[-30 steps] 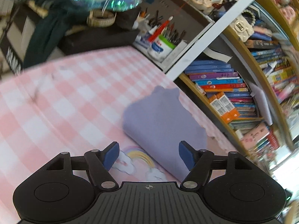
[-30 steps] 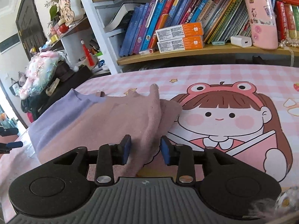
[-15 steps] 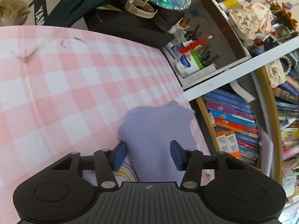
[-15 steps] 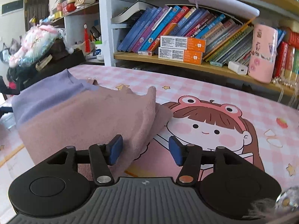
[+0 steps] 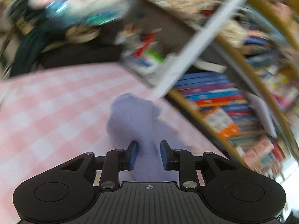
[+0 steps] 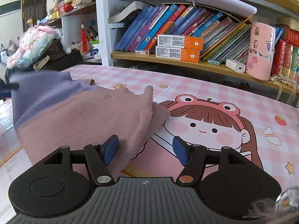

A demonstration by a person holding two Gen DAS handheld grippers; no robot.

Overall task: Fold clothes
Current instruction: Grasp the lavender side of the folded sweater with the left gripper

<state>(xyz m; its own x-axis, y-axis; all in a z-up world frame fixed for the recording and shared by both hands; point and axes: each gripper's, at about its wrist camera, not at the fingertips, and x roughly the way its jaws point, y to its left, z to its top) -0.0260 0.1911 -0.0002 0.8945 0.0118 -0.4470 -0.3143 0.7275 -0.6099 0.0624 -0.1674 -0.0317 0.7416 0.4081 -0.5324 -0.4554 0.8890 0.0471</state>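
A folded garment, lilac at one end (image 5: pixel 134 119) and dusty pink at the other (image 6: pixel 89 115), lies on the pink checked table cover (image 5: pixel 46 112). My left gripper (image 5: pixel 148 154) is shut on the lilac end, with fabric pinched between its blue pads; this view is blurred by motion. In the right wrist view the lilac end (image 6: pixel 41 91) stands raised at the left. My right gripper (image 6: pixel 146 148) is open, with its left pad over the pink edge and its right pad over the cartoon girl print (image 6: pixel 205 123).
A bookshelf (image 6: pixel 186 59) full of books runs along the table's far edge. A pink tumbler (image 6: pixel 260 50) and a white charger (image 6: pixel 235 65) stand on it. A dark box with a plush bouquet (image 6: pixel 35 44) sits at the left end.
My left gripper closed in on the lilac end and shut on it, and it is moving fast. My right gripper let go of the pink edge and opened wide.
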